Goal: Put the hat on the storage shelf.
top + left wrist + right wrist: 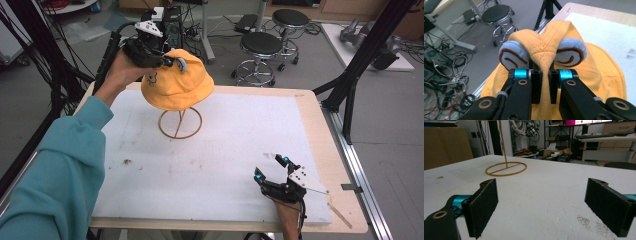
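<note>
An orange bucket hat [177, 82] with two small blue ears [571, 53] sits on top of a thin gold wire stand [180, 123] at the back of the table. My left gripper [167, 61] is shut on a fold of the hat's crown [544, 65] between the two ears. The stand's ring base [506, 168] rests on the white mat, and its pole rises out of the top of the right gripper view. My right gripper [272, 168] rests low at the table's front right, open, its pads [484, 205] wide apart with nothing between them.
A white mat [215, 150] covers most of the wooden table [320, 130]. Two black stools [261, 47] stand on the floor behind it, with cables and black frame posts [357, 65] around. A sleeve in teal [60, 170] reaches in at the left.
</note>
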